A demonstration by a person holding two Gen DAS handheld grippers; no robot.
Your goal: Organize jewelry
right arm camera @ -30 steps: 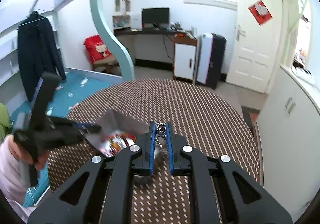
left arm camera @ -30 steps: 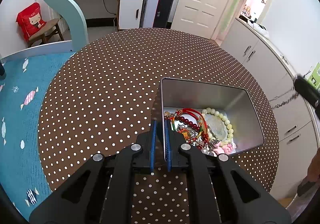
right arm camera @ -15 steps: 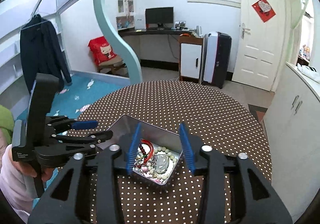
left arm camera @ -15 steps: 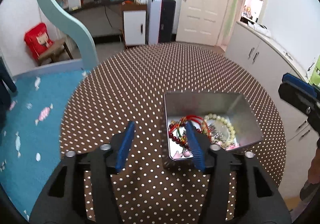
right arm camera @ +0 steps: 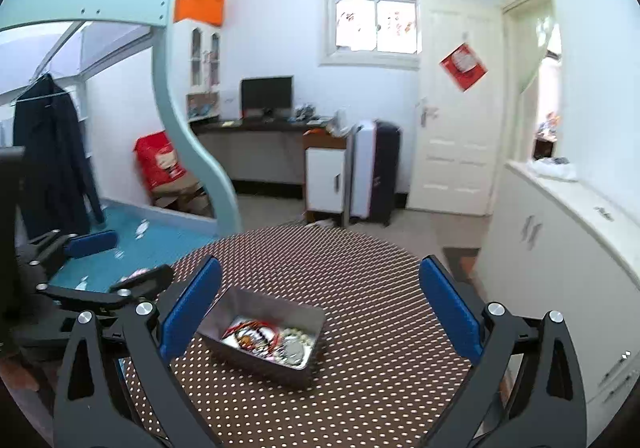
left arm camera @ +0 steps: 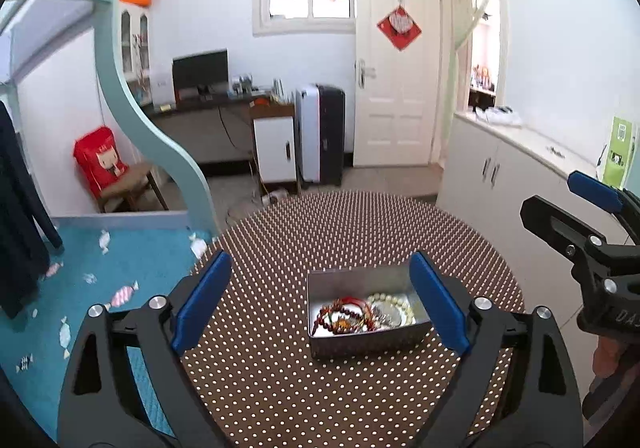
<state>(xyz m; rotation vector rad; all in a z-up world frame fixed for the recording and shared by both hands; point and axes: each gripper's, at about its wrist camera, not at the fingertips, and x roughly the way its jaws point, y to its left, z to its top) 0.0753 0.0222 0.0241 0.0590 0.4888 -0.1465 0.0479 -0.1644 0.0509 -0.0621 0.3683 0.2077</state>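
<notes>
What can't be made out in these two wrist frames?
- Jewelry in the metal tin: too small in the left wrist view and blurred in the right wrist view to tell single pieces apart.
- Tin's floor: near wall hides part of it in both views.
- Person: only a bit of hand at the left wrist view's right edge.
- Polka-dot table: near edge cut off behind the fingers.

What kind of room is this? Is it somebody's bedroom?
Probably yes, a bedroom in a home. There is a pale green loft bed frame over a blue mattress, a desk with a computer monitor, and a dark jacket hanging up beside the bed.
</notes>
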